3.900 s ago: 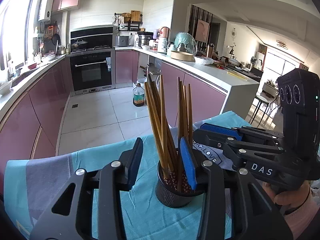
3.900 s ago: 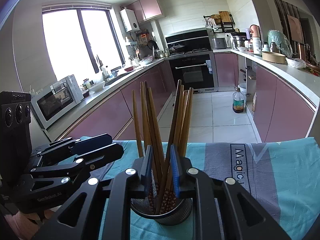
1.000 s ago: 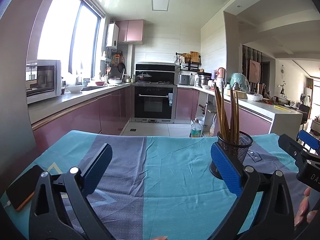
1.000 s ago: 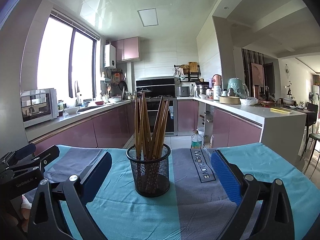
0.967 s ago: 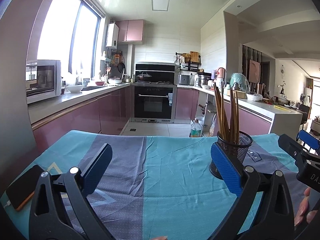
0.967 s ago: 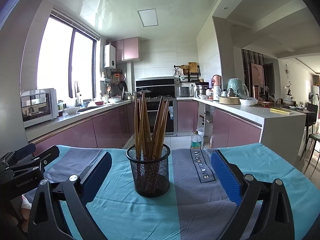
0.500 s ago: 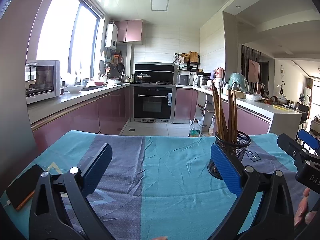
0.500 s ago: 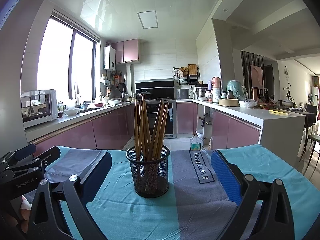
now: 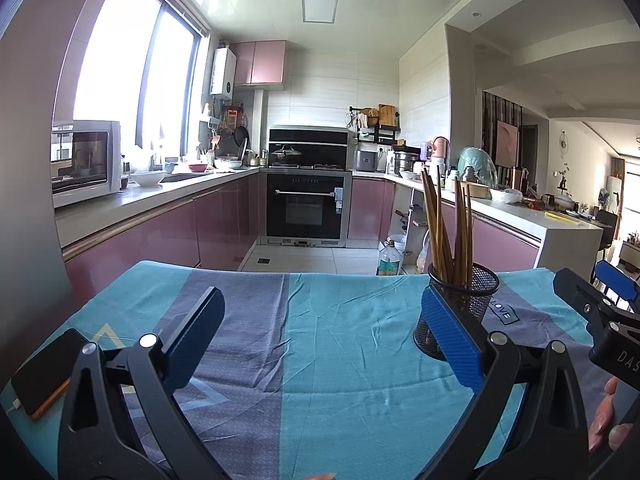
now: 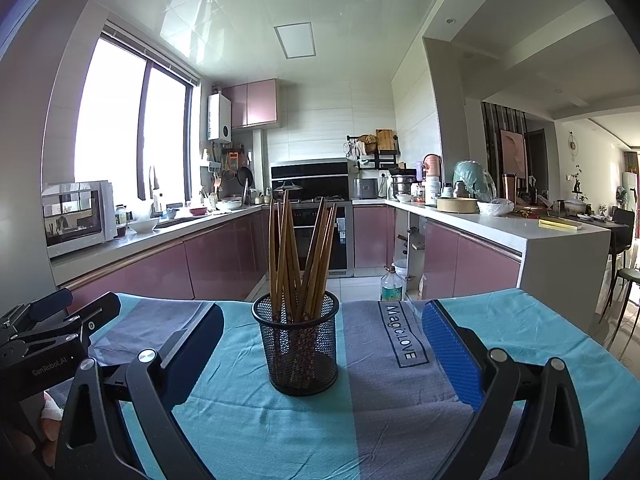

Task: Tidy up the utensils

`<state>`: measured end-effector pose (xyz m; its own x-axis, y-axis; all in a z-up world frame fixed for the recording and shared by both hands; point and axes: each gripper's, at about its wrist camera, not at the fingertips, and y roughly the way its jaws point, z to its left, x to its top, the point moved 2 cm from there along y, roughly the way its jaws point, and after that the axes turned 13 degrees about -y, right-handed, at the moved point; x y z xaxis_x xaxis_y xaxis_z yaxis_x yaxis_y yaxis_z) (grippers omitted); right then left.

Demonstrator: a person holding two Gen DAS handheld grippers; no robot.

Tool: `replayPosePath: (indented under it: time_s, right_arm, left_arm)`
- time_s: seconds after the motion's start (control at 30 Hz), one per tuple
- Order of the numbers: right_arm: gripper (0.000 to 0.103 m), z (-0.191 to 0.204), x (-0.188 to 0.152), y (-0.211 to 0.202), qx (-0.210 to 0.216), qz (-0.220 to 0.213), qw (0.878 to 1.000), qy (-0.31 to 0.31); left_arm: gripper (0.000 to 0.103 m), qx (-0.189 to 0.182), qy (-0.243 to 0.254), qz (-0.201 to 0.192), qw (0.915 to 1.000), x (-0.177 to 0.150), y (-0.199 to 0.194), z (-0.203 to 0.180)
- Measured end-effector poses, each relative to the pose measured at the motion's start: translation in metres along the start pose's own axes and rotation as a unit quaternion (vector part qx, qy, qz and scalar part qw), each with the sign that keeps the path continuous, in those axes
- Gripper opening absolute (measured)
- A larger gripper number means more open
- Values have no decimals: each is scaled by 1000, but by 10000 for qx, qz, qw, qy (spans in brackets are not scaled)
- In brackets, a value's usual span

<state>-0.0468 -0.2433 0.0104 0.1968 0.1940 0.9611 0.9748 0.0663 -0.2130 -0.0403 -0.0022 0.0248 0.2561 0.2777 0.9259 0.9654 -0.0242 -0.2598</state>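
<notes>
A black mesh holder (image 10: pixel 299 350) stands upright on the teal and grey tablecloth (image 10: pixel 256 432), with several brown chopsticks (image 10: pixel 298 256) fanned out inside it. My right gripper (image 10: pixel 322 354) is wide open and empty, pulled back from the holder, which sits between and beyond its blue pads (image 10: pixel 454 354). In the left wrist view the holder (image 9: pixel 470 296) stands at the right, partly behind my right blue pad (image 9: pixel 450 338). My left gripper (image 9: pixel 320 338) is open and empty, over bare cloth (image 9: pixel 320 360). The other gripper's tips show at the right edge (image 9: pixel 588 300).
A phone (image 9: pixel 40 372) lies at the cloth's left edge. The left gripper's body (image 10: pixel 44 344) shows low on the left in the right wrist view. Beyond the table are pink kitchen cabinets (image 10: pixel 224 256), an oven (image 9: pixel 306 208), a microwave (image 9: pixel 84 160) and an oil bottle (image 10: pixel 391 283) on the floor.
About four seconds ago both grippers were close around the holder, the right nearly shut among the chopsticks. Both have since drawn back and opened wide. Over the last second, only slight camera drift.
</notes>
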Motion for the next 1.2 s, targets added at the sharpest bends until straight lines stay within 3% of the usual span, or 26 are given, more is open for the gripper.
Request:
replayPosePath:
  time_s: [1.2]
  right_arm:
    - [96, -2, 0, -1, 10, -6, 10000, 18]
  left_arm:
    - [97, -19, 7, 0, 10000, -3, 0, -2]
